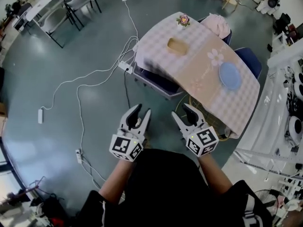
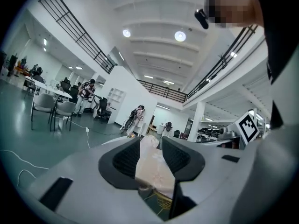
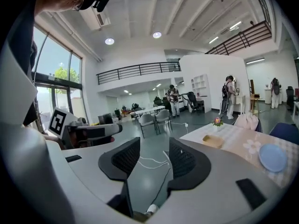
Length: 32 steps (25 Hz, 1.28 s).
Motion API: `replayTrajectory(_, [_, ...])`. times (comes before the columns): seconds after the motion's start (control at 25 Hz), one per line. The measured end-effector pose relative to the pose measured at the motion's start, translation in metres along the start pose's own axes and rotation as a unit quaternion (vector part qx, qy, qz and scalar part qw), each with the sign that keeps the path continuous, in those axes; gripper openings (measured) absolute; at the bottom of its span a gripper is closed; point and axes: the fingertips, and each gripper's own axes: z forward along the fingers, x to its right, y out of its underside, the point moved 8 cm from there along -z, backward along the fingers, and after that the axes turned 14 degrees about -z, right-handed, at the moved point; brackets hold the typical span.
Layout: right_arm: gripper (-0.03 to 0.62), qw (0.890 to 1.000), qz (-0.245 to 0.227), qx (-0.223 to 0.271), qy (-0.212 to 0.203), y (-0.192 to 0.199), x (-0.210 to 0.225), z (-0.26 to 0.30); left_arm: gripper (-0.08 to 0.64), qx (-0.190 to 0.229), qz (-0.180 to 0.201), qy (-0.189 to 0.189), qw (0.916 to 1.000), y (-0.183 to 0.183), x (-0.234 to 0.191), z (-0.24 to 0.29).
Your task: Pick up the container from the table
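The container [image 1: 176, 45], a shallow tan tray, rests on the far half of a table [image 1: 156, 37] with a pink checked cloth. In the right gripper view the container [image 3: 212, 141] lies off to the right of the jaws. Both grippers hang over the floor, short of the table's near edge. My left gripper [image 1: 142, 110] is open with nothing in it; in the left gripper view its jaws frame the hanging cloth [image 2: 152, 164] farther off. My right gripper [image 1: 182, 110] is open too, and only floor and cable show between its fingers [image 3: 180, 158].
A blue plate [image 1: 230, 75], a small flower pot [image 1: 183, 20] and a pink bundle [image 1: 217, 23] share the table. Blue chairs [image 1: 248, 58] are tucked under it. White cables and power strips [image 1: 125, 66] trail over the floor. White equipment [image 1: 284, 103] lines the right side.
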Motion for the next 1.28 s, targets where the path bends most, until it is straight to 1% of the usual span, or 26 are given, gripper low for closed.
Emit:
replayTrajectory(0.12, [0.164, 1.000, -0.012, -0.007, 0.000, -0.031, 0.008, 0.057, 0.129, 0.000, -0.003, 0.019, 0.9998, -0.044, -0.030, 0.030])
replayTrajectory(0.24, [0.172, 1.000, -0.004, -0.011, -0.007, -0.051, 0.014, 0.106, 0.129, 0.011, 0.014, 0.043, 0.9989, -0.087, -0.054, 0.062])
replayTrajectory(0.32, [0.172, 1.000, 0.004, -0.007, -0.006, -0.057, 0.018, 0.132, 0.129, 0.014, 0.024, 0.054, 0.9982, -0.107, -0.068, 0.079])
replayTrajectory(0.4, [0.172, 1.000, -0.004, -0.008, 0.001, -0.063, 0.022, 0.152, 0.129, 0.013, 0.029, 0.057, 0.9979, -0.120, -0.082, 0.093])
replayTrajectory(0.52, [0.172, 0.999, -0.030, -0.020, 0.009, -0.066, 0.032, 0.171, 0.129, 0.007, 0.017, 0.053, 0.9984, -0.126, -0.096, 0.107])
replayTrajectory(0.6, [0.172, 0.999, -0.034, -0.029, 0.013, -0.063, 0.043, 0.181, 0.129, 0.003, 0.002, 0.050, 0.9987, -0.128, -0.103, 0.115])
replayTrajectory(0.68, [0.172, 0.998, -0.036, -0.039, 0.019, -0.057, 0.060, 0.192, 0.129, 0.002, -0.004, 0.046, 0.9989, -0.131, -0.108, 0.127])
replayTrajectory(0.8, [0.172, 0.997, -0.032, -0.058, 0.031, -0.044, 0.095, 0.204, 0.129, -0.001, -0.002, 0.037, 0.9993, -0.133, -0.110, 0.147])
replayTrajectory(0.88, [0.172, 0.996, -0.031, -0.068, 0.041, -0.036, 0.122, 0.210, 0.129, -0.010, 0.003, 0.034, 0.9994, -0.132, -0.108, 0.162])
replayTrajectory(1.04, [0.172, 0.995, -0.010, -0.079, 0.058, -0.020, 0.175, 0.224, 0.129, -0.022, 0.014, 0.030, 0.9992, -0.132, -0.108, 0.191])
replayTrajectory(1.16, [0.172, 0.994, 0.008, -0.093, 0.062, -0.001, 0.211, 0.236, 0.129, -0.030, 0.012, 0.021, 0.9993, -0.129, -0.108, 0.216])
replayTrajectory(1.28, [0.172, 0.992, 0.013, -0.111, 0.057, 0.020, 0.244, 0.249, 0.129, -0.041, 0.008, 0.013, 0.9990, -0.123, -0.106, 0.242])
